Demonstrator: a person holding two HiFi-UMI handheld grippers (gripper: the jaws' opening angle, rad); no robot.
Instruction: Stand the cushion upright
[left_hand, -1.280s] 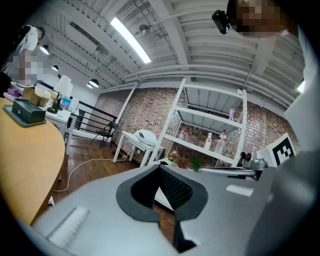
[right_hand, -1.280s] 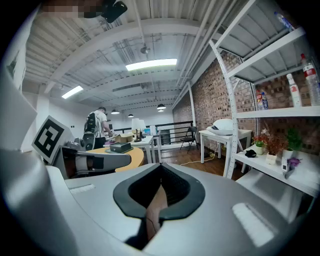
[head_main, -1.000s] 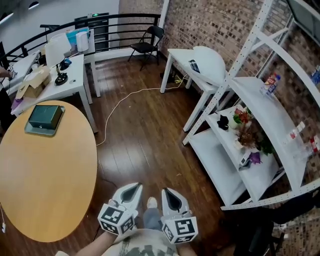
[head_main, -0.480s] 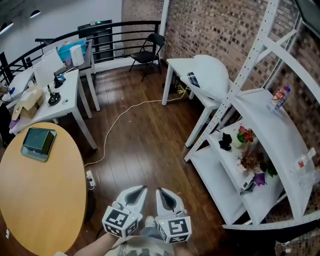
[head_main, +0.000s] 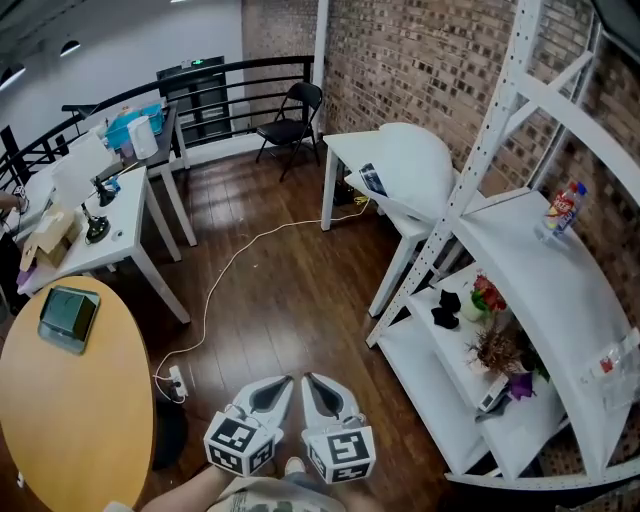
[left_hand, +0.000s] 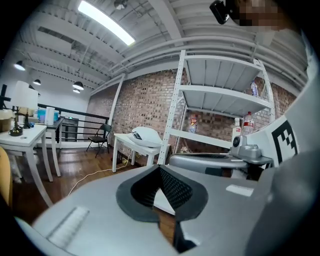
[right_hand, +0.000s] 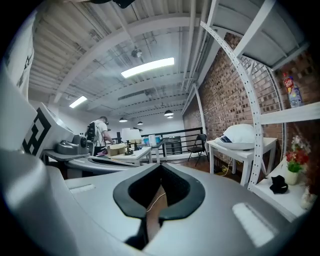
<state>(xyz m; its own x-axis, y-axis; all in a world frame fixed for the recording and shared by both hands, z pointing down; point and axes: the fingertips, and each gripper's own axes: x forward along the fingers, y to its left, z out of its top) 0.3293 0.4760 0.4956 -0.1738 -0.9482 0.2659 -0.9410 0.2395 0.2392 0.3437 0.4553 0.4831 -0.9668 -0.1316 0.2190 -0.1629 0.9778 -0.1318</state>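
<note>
The left gripper (head_main: 281, 384) and right gripper (head_main: 311, 383) are closed tight, holding nothing; the white cushion (head_main: 415, 160) is seemingly lying flat on the surface (head_main: 341, 146).

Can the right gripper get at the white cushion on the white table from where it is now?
Probably not yet. The right gripper, jaws shut and empty, is well short of the white cushion lying on the white table. Open wooden floor lies between, with only a white cable on it.
</note>
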